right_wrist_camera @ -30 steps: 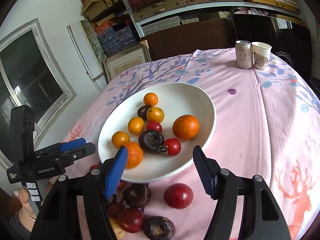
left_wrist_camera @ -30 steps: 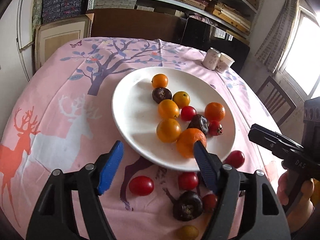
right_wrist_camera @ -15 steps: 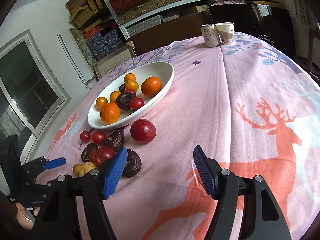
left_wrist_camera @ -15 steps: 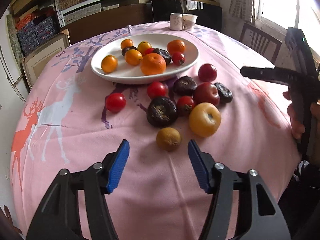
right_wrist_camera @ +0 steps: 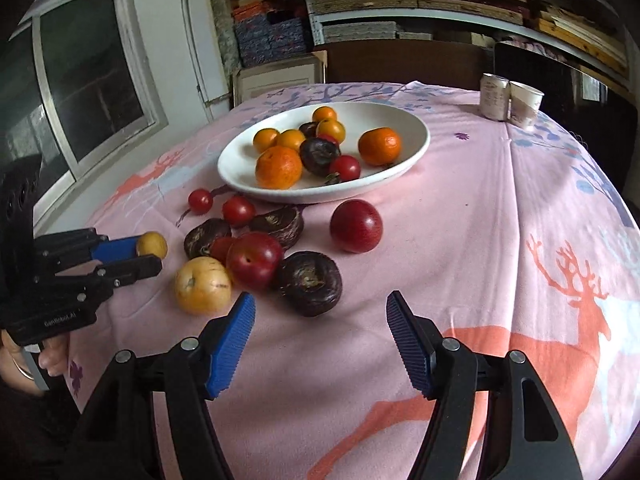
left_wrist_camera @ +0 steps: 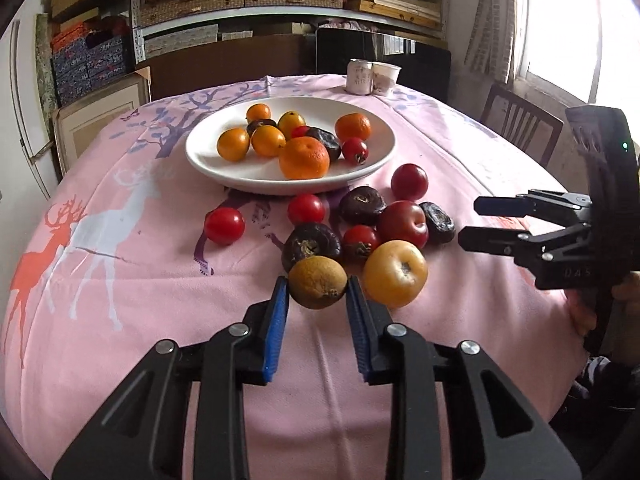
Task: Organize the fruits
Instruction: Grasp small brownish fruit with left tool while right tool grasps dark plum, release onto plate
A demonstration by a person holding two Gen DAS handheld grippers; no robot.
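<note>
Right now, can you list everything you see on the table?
tablecloth: one, pink with deer, covers the table
plate: one, white, centre
oranges: six, orange, on plate
dark fruits: five, purple-brown, two on plate, three on cloth
tomatoes: five, red, two on plate, three on cloth
plums: two, red, on cloth
yellow fruit: one, yellow, on cloth
brownish fruit: one, yellow-brown, in left gripper
can: one, white, far edge
paper cup: one, white, beside can
left gripper: black and blue, closed on brownish fruit
right gripper: black and blue, open, above cloth
</note>
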